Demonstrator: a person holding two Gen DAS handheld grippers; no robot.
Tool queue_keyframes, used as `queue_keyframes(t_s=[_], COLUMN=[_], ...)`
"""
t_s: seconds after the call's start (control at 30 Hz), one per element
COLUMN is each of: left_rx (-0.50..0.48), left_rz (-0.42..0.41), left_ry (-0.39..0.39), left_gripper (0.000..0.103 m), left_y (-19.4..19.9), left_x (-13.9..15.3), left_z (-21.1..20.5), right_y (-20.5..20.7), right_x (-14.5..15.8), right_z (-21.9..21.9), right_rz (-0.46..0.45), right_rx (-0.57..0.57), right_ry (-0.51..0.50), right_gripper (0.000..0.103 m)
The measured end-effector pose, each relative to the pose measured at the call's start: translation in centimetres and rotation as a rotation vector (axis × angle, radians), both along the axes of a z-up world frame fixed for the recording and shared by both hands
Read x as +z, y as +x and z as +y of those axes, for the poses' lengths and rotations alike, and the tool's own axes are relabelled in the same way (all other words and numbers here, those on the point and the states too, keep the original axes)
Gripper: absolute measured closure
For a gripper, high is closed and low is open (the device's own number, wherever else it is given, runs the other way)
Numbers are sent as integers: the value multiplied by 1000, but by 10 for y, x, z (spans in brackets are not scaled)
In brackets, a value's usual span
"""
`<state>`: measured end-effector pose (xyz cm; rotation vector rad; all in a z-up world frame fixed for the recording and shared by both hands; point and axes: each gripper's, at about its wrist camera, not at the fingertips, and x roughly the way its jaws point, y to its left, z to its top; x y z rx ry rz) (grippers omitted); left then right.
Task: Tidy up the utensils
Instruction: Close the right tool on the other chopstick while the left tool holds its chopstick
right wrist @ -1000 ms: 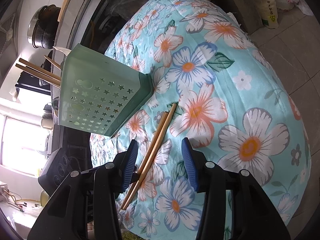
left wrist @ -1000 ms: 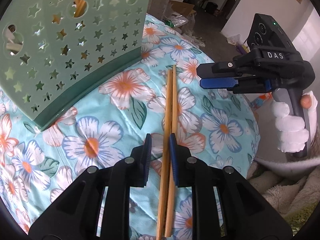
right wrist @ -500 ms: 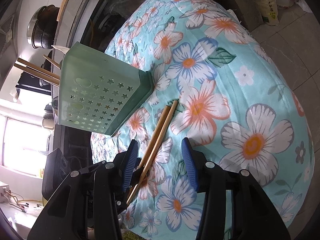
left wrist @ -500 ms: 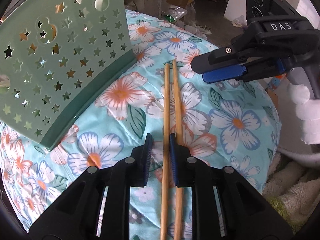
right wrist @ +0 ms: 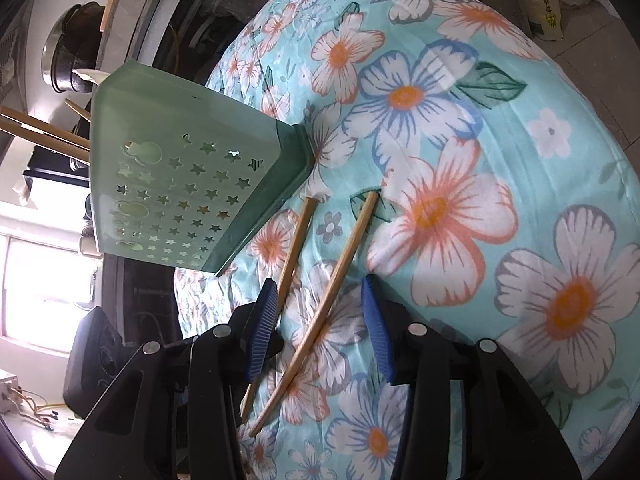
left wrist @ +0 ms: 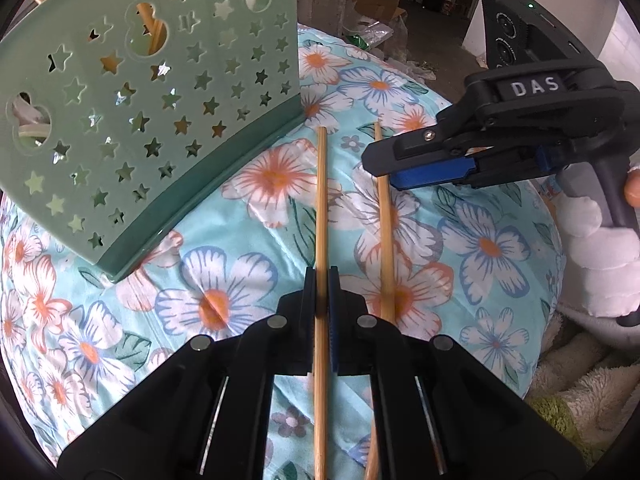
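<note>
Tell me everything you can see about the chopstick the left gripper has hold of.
The chopstick is a thin, straight stick, pale tan, seemingly bamboo or wood, with a squared-off far end. It lies lengthwise over the floral cloth, far end near the green star-holed holder's base. The left gripper has its jaws shut on its middle. A second chopstick lies apart beside it. Whether the gripped one has left the cloth cannot be told.

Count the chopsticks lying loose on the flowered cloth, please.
2. One chopstick is pinched in the left tongs; the other chopstick lies beside it, under the right tongs. More sticks stand inside the green holder, partly hidden.
</note>
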<state>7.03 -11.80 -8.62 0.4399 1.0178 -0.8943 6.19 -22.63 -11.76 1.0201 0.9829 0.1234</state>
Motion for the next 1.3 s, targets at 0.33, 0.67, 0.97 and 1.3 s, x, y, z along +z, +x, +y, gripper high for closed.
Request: queue_keyframes(t_s=[0.33, 0.67, 0.97, 1.3], left_rx=[14, 20, 17, 17], left_rz=[16, 32, 37, 37], left_ry=[-4, 0, 9, 9], left_gripper=[97, 97, 97, 97], left_y=[-1, 2, 5, 4], left_x=[4, 7, 4, 5], left_z=[12, 13, 6, 8], right_y=[16, 3, -7, 4], right_x=[-4, -3, -4, -2], right_z=[9, 2, -3, -3], right_rz=[11, 12, 18, 30], right_rx=[-27, 10, 19, 9], right_ry=[-46, -56, -56, -49], right_gripper=[90, 90, 88, 84])
